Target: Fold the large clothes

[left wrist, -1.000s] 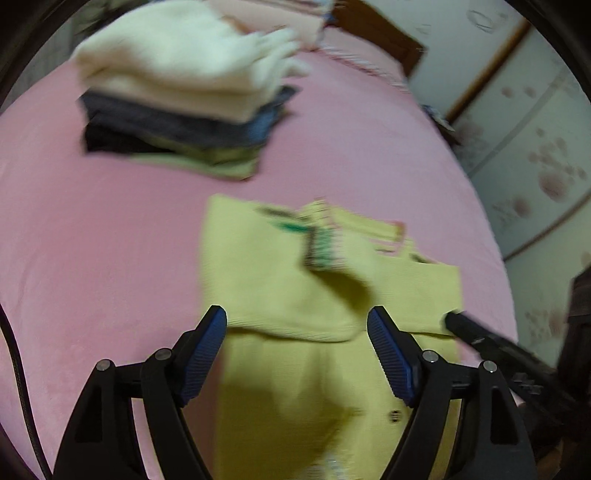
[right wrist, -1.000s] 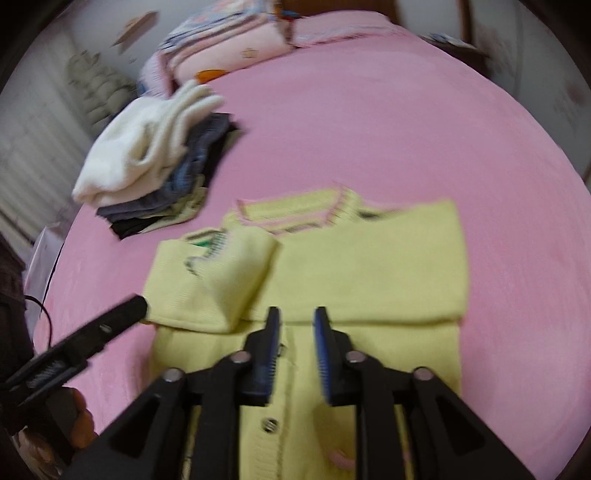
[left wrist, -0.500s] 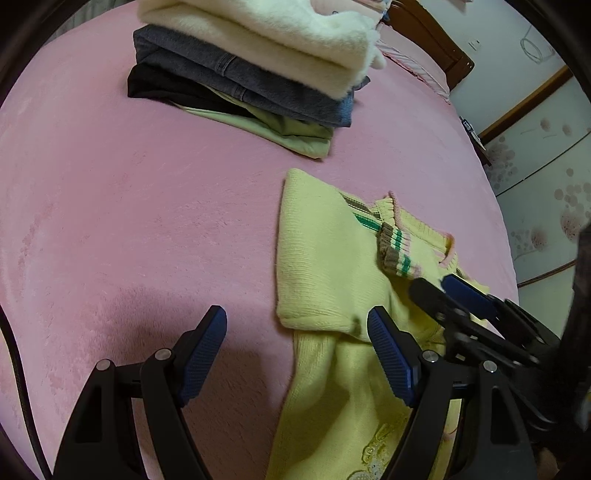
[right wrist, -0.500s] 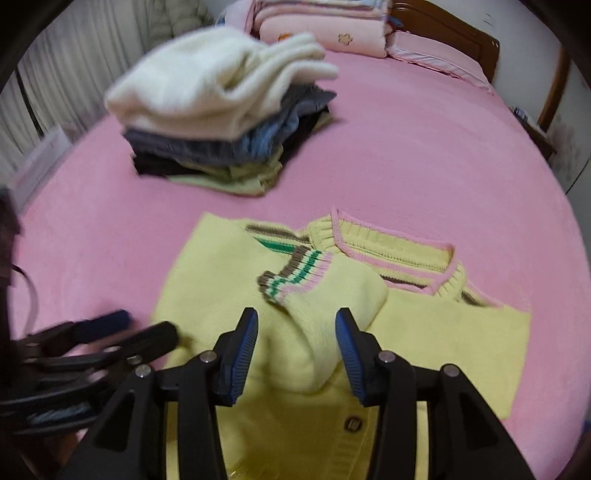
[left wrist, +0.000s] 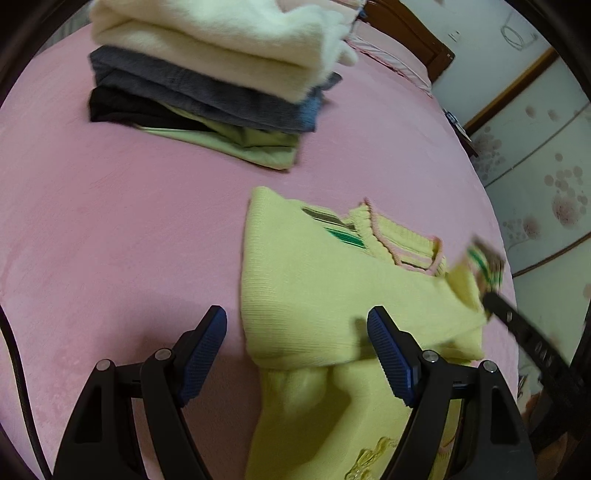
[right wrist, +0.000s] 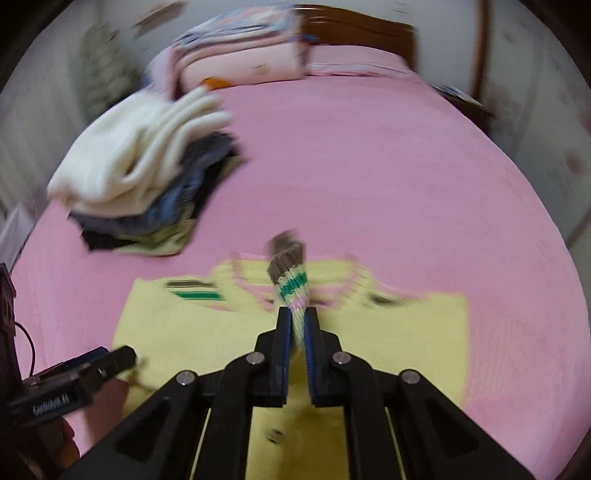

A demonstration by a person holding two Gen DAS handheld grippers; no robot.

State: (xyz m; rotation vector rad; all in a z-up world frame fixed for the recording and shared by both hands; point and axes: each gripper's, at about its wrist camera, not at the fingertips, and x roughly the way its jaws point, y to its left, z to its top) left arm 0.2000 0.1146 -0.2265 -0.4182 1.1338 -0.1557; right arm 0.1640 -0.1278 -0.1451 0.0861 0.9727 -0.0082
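Between my right gripper's (right wrist: 296, 325) 2 blue pads, pressed together, I see the striped cuff (right wrist: 290, 284) of the yellow sweater's (left wrist: 332, 280) sleeve, pinched and lifted off the garment; this view is motion-blurred. Below and ahead of that tool, the sweater lies flat on the pink bed cover (right wrist: 369, 166), collar (right wrist: 347, 269) on its far side. My left gripper (left wrist: 297, 354) hovers with its jaws spread wide and nothing between them; its left pad (left wrist: 201, 350) is over bare pink cover, its right pad (left wrist: 391, 358) over the sweater's folded edge. Ahead and to the left of both tools sits 1 stack of folded clothes (left wrist: 207, 81), cream on top, well apart from the sweater. Beyond it, at the headboard (right wrist: 354, 26), lie folded pink bedding items (right wrist: 240, 62).
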